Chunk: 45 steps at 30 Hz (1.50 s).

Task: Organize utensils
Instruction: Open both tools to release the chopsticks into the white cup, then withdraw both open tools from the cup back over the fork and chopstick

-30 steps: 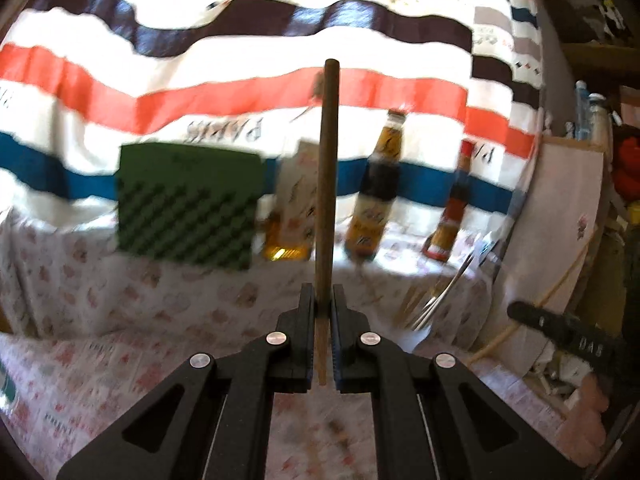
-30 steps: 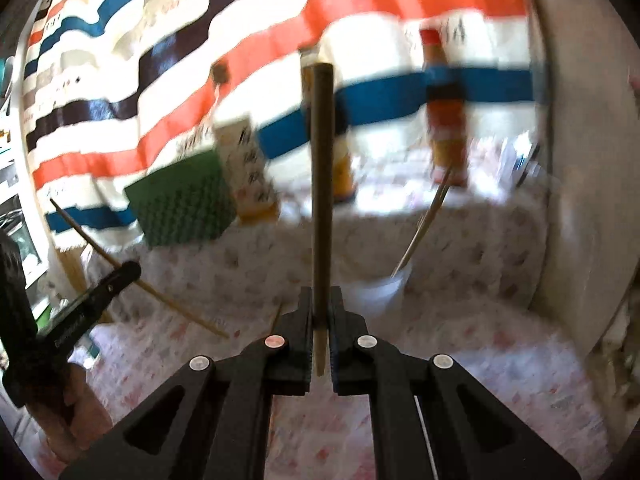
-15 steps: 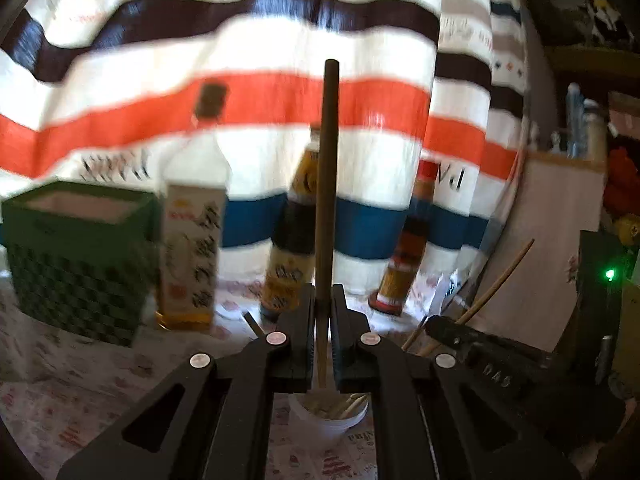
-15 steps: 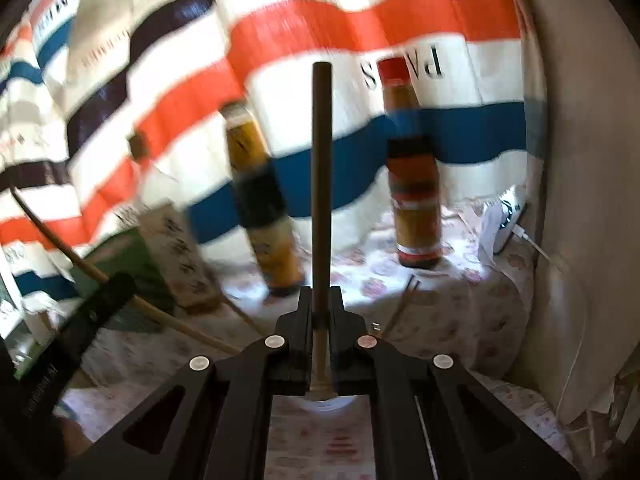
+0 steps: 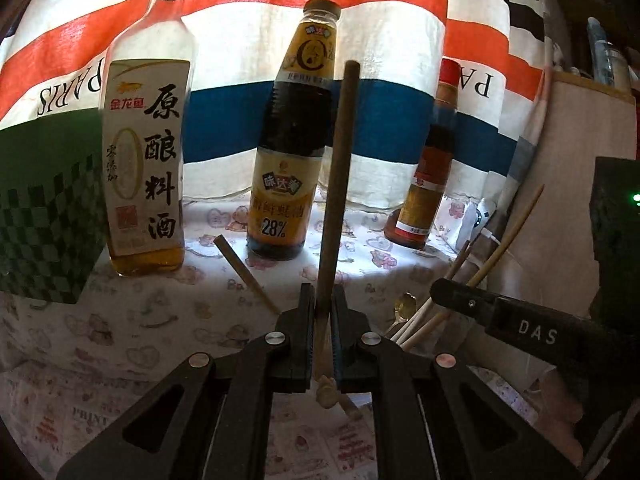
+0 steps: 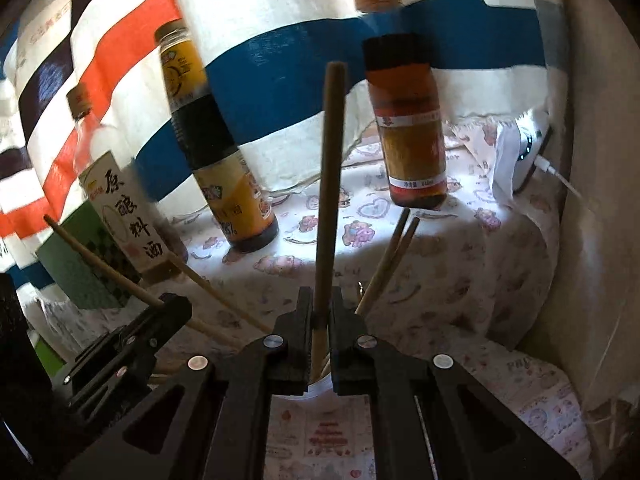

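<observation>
My left gripper [image 5: 323, 300] is shut on a brown wooden chopstick [image 5: 338, 176] that stands upright between its jaws. My right gripper [image 6: 320, 304] is shut on a second brown chopstick [image 6: 330, 184], also upright. Both hang low over a white cup [image 6: 320, 388] whose rim shows just behind the right jaws. Several chopsticks [image 6: 390, 256] and a gold spoon [image 5: 404, 306] stick out of it. The right gripper shows at the lower right of the left wrist view [image 5: 516, 328]. The left gripper shows at the lower left of the right wrist view [image 6: 132, 340].
Three bottles stand at the back: a cooking wine bottle [image 5: 146, 152], a dark sauce bottle [image 5: 294, 152] and a red-capped bottle [image 5: 430, 176]. A green checked box [image 5: 44, 216] is on the left. A striped cloth [image 5: 380, 32] hangs behind. A white charger [image 6: 520, 152] lies at the right.
Both grippers have moved forward and down toward the bottles and over the cup, each still holding its chopstick. The bottles now loom much larger.
</observation>
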Tool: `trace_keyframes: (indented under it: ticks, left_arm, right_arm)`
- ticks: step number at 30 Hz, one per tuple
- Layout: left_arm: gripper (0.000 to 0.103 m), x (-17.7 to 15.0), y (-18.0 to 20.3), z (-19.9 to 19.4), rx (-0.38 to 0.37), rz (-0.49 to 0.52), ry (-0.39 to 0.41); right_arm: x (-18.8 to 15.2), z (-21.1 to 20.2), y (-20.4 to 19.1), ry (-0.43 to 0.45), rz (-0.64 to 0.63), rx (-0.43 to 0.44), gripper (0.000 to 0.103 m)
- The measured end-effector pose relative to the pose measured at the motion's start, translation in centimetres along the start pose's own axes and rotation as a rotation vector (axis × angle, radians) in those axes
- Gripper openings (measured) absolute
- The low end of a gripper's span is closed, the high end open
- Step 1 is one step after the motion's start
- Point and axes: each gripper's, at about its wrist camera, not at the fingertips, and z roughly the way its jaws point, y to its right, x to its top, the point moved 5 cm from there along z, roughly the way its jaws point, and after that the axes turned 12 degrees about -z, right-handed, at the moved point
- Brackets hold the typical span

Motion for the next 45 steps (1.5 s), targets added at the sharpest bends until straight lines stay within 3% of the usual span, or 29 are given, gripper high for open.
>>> trace_keyframes:
  ticks: [2, 4, 6, 8, 10, 15, 18, 20, 22, 25, 28, 30, 37, 45]
  left_arm:
    - [0.012, 0.1, -0.1, -0.4, -0.006, -0.015, 0.01]
    - [0.037, 0.2, -0.5, -1.1, 0.013, -0.031, 0.03]
    - [0.044, 0.3, -1.0, -2.4, 0.025, -0.034, 0.068]
    - [0.045, 0.5, -1.3, -3.7, 0.034, -0.018, 0.087]
    - [0.051, 1.0, -1.8, -5.1, 0.06, -0.008, 0.115]
    - [0.066, 1.3, -3.8, -9.8, 0.093, -0.027, 0.174]
    - [0.07, 1.0, -4.9, -12.4, 0.152, -0.006, 0.215]
    - [0.077, 1.0, -5.5, -14.8, 0.196, -0.013, 0.284]
    - [0.091, 1.0, -6.0, -17.5, 0.196, -0.016, 0.354]
    - [0.098, 1.0, -6.5, -20.3, 0.176, -0.027, 0.408]
    - [0.101, 0.7, -6.9, -22.0, 0.154, -0.016, 0.426]
    - [0.102, 0.1, -7.4, -22.6, 0.15, -0.019, 0.428]
    - [0.102, -2.6, -8.9, -22.6, 0.189, -0.016, 0.396]
    - [0.102, -4.6, -9.7, -21.4, 0.256, 0.032, 0.377]
  right_arm:
    - [0.1, 0.1, 0.4, -0.005, 0.016, 0.006, 0.008]
    - [0.2, -0.1, 1.0, -0.001, 0.037, 0.024, 0.008]
    - [0.4, -0.2, 1.2, 0.001, 0.035, 0.048, 0.011]
    - [0.6, -0.6, 1.2, 0.012, 0.032, 0.06, 0.027]
    - [0.9, -1.3, 1.3, 0.052, 0.042, 0.045, 0.054]
    - [1.4, -3.3, 0.6, 0.101, 0.042, 0.029, 0.056]
    - [1.7, -4.9, -0.3, 0.13, 0.048, 0.047, 0.056]
    - [1.9, -6.6, -1.5, 0.173, 0.019, 0.025, 0.057]
    - [1.9, -8.7, -2.9, 0.231, -0.021, -0.002, 0.06]
    - [1.4, -11.3, -4.7, 0.283, -0.051, -0.015, 0.061]
    - [-0.1, -14.1, -5.5, 0.358, -0.028, -0.073, 0.061]
    - [-1.2, -14.9, -6.2, 0.355, -0.042, -0.076, 0.061]
    - [-6.1, -13.4, -7.6, 0.257, -0.039, 0.031, 0.061]
    - [-9.7, -9.3, -8.4, 0.147, -0.099, -0.009, 0.062]
